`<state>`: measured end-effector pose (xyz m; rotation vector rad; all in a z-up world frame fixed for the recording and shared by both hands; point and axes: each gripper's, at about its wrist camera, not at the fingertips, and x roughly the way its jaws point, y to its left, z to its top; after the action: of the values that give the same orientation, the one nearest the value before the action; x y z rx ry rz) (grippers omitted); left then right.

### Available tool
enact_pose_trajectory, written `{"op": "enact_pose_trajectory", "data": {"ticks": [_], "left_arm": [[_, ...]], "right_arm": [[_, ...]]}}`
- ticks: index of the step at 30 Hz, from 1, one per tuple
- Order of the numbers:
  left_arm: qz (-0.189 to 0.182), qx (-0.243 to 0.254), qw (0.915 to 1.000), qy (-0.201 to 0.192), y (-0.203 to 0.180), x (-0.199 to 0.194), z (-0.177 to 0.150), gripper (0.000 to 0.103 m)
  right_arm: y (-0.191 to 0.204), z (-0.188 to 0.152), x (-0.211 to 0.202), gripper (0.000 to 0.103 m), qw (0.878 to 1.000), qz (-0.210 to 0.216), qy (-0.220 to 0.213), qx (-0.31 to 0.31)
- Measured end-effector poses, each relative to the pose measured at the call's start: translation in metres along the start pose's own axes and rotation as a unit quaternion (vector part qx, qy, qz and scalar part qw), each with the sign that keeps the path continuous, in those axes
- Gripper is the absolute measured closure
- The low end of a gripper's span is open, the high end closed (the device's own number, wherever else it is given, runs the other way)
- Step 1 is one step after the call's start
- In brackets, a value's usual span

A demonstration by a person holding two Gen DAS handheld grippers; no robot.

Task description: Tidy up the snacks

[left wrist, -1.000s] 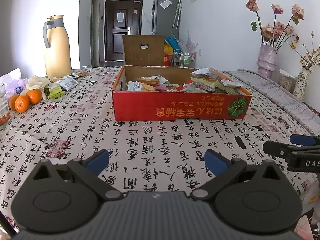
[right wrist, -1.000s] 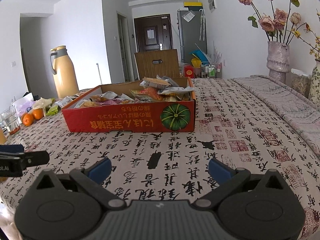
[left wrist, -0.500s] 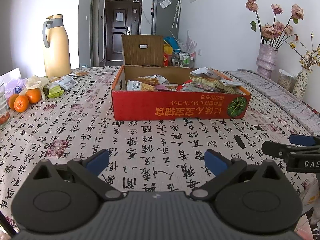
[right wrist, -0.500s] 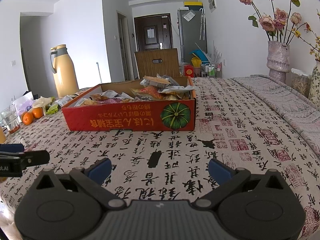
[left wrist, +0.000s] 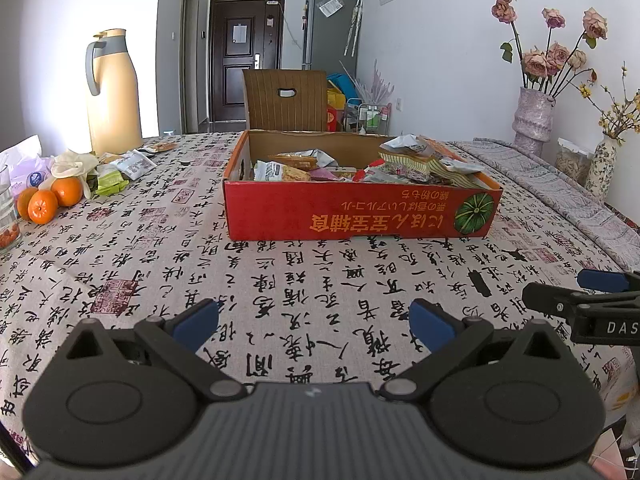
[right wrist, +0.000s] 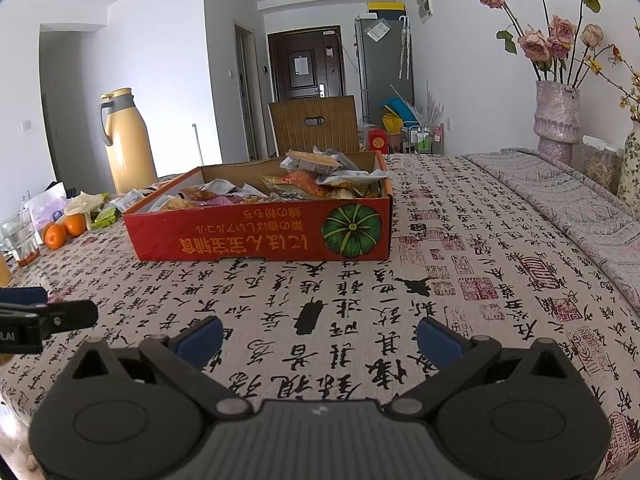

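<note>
On the table (left wrist: 120,264), under its calligraphy-print cloth, your stock reads as follows.

Item: red cardboard box (left wrist: 360,216), pumpkin picture on its front wall, standing mid-table and well ahead of both tools. Against the frames from a second ago it sits a little lower and closer in the left wrist view; in the right wrist view it looks much the same.

Item: snack packets (left wrist: 416,162), heaped loose inside the box, piled highest at its right end. No packet has shifted since the earlier frames.

Item: more packets (left wrist: 132,164) lying on the cloth at far left, outside the box, beside two oranges (left wrist: 52,200) and in front of a tan thermos jug (left wrist: 112,92). All unchanged.

Item: your left gripper (left wrist: 314,326), low over bare cloth, fingers spread wide, nothing between them, as before.

Item: your right gripper (right wrist: 320,340), likewise spread and empty, over bare cloth nearer the box's pumpkin end. Each tool shows at the edge of the other's view, side by side as before.

Item: vase of dried roses (right wrist: 558,116) at the far right, untouched.
</note>
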<state>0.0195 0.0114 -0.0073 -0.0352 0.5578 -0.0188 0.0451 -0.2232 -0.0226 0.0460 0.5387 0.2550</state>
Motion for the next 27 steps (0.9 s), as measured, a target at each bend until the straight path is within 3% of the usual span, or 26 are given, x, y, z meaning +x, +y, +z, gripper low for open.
{"op": "enact_pose_trajectory", "data": {"ticks": [27], "left_arm": [[0.003,0.002,1.0,-0.005,0.0002,-0.0027,-0.0003,0.0]], "right_arm": [[0.0009,-0.0006,-0.0004,0.0,1.0,0.0,0.0,0.0]]}}
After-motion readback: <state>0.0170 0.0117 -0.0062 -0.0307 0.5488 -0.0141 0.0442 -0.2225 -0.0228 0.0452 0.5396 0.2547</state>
